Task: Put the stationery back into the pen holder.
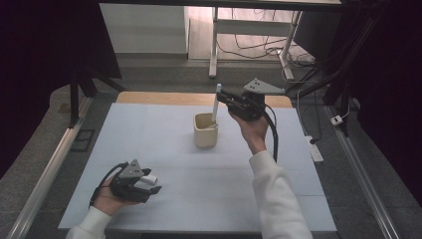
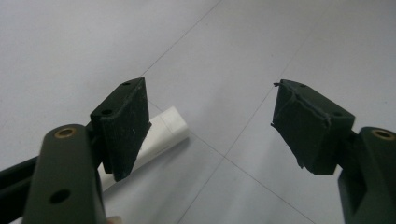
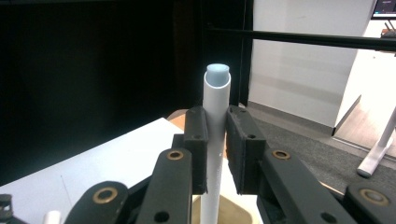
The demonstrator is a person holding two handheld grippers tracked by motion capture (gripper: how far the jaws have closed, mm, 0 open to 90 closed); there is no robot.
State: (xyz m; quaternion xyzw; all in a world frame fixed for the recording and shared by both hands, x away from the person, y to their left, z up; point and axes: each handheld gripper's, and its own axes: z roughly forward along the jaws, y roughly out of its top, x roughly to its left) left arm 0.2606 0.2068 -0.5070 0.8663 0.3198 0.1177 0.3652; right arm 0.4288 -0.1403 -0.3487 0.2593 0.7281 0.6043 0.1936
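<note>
- The right hand [image 1: 253, 130] reaches forward over the middle of the table [image 1: 149, 129], arm stretched out in a white sleeve [image 1: 276, 199], wrist raised above a cup [image 1: 205, 130].
- The right gripper [image 1: 225, 98] points left across the high view, and its jaws are closed on a pale tube [image 3: 216, 140], one black pad pressed to each side.
- The tube stands nearly upright. Its lower end goes down into the cup and its top rises above the jaws.
- In the right gripper view the tube is light grey-blue, smooth and round, with a small cap-like plug set in its open top.
- The cup is cream-coloured, squarish, with thick walls, and stands on the table's pale sheet near the centre.
- The left hand [image 1: 107, 199] rests low at the near left of the table, holding the left gripper [image 2: 210, 121] close to the surface.
- Its jaws stand wide apart with nothing between them.
- A short white tube [image 2: 161, 135] lies flat on the table just beside and partly behind one left pad.
- No writing or labels can be read.
</note>
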